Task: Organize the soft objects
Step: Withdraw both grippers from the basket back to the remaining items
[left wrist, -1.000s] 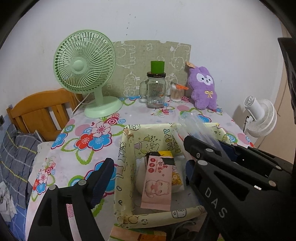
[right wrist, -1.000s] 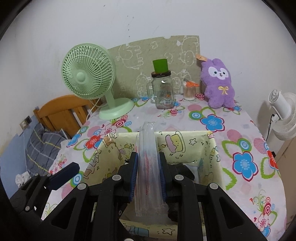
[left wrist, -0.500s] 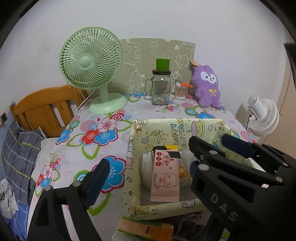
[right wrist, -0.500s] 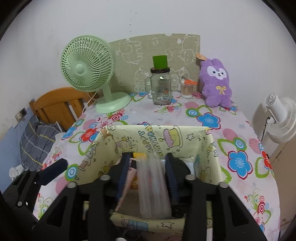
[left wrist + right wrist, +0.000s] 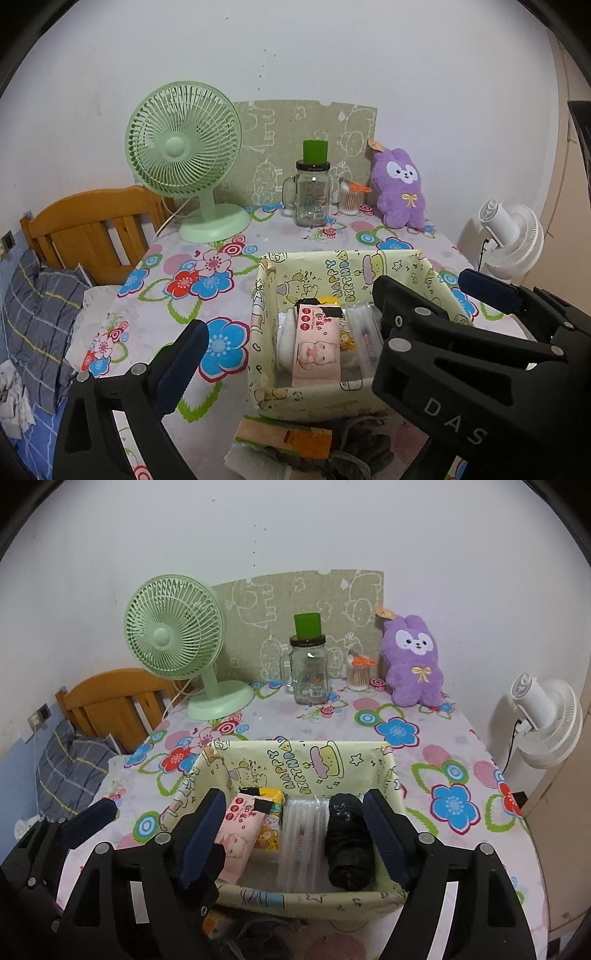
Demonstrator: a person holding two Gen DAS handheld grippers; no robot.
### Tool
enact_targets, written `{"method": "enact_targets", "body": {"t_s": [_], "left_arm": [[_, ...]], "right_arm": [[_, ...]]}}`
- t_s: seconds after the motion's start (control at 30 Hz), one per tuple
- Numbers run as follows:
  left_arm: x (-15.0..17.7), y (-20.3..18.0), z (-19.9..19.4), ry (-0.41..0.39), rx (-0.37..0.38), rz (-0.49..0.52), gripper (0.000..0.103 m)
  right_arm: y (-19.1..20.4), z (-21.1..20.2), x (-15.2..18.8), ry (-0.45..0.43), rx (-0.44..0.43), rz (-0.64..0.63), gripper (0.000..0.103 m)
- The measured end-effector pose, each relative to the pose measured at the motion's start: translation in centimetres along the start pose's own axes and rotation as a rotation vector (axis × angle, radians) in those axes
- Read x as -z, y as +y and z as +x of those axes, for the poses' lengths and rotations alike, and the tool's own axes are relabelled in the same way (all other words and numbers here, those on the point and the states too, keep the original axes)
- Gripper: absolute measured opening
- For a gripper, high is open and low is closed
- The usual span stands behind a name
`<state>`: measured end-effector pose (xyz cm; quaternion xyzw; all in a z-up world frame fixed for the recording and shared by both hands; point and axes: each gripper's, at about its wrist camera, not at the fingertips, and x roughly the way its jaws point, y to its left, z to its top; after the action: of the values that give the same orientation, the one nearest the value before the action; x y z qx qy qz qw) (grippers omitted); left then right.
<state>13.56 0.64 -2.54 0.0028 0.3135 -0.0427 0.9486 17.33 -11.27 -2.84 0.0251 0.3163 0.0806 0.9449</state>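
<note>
A pale yellow cartoon-print box (image 5: 388, 775) (image 5: 264, 306) stands on the floral table. In it lie a pink tissue pack (image 5: 240, 830) (image 5: 317, 343), a yellow pack (image 5: 271, 823), a clear plastic pack (image 5: 301, 845) (image 5: 364, 332) and a rolled black cloth (image 5: 347, 842). My right gripper (image 5: 295, 838) is open and empty, above the box's near side. My left gripper (image 5: 291, 339) is open and empty, left of the box. An orange-green pack (image 5: 284, 437) and grey cloth (image 5: 364, 450) lie in front of the box.
At the back stand a green fan (image 5: 177, 646), a glass jar with a green cup on top (image 5: 308, 672), a cotton swab holder (image 5: 358, 674) and a purple plush rabbit (image 5: 413, 664). A white fan (image 5: 543, 720) stands right; a wooden bed frame (image 5: 110, 701) left.
My right gripper opened and let the clear plastic pack drop into the box, then drew back. Both views pulled back and up from the box.
</note>
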Motion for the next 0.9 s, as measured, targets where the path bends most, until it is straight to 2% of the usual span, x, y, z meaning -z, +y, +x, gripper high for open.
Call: {"method": "enact_targets", "body": {"t_s": [0.5,0.9], "left_arm": [[1.0,-0.6,-2.9,-0.023,-0.007,0.011,0.103],[2.6,-0.9,-4.5,-0.026,0.0,0.005,0.103]], "right_arm": [[-0.2,-4.1,1.0,-0.051,0.017,0.003,0.089],[-0.4,-6.2,2.7,-0.069,0.022,0.01,0.09]]}}
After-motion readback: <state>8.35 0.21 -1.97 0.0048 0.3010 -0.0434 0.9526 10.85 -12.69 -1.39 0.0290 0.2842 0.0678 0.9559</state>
